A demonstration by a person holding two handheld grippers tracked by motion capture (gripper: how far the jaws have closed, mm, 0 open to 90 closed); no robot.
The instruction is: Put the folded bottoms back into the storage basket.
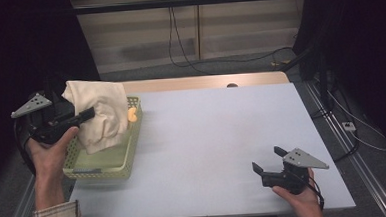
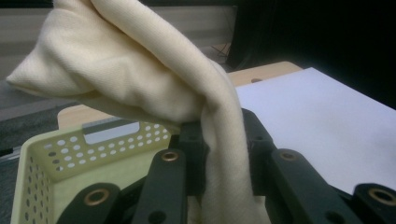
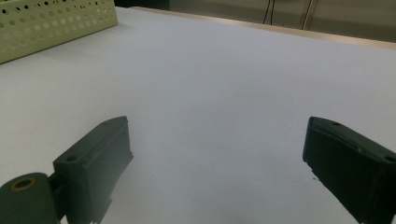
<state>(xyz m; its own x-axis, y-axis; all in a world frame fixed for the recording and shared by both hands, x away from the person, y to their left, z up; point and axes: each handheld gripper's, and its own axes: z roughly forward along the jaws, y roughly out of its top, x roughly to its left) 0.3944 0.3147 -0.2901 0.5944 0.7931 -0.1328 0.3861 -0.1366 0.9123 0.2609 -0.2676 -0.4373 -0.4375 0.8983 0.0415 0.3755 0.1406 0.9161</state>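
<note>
Cream cloth (image 1: pixel 101 113) hangs pinched in the left claw (image 1: pixel 87 114) over the yellow-green basket (image 1: pixel 101 166) at nine o'clock on the bench (image 1: pixel 222 137). Looks like the lift-out step; next it needs carrying clear to open bench. Right claw (image 1: pixel 268 160) rests at five o'clock, spread wide, empty.
</note>
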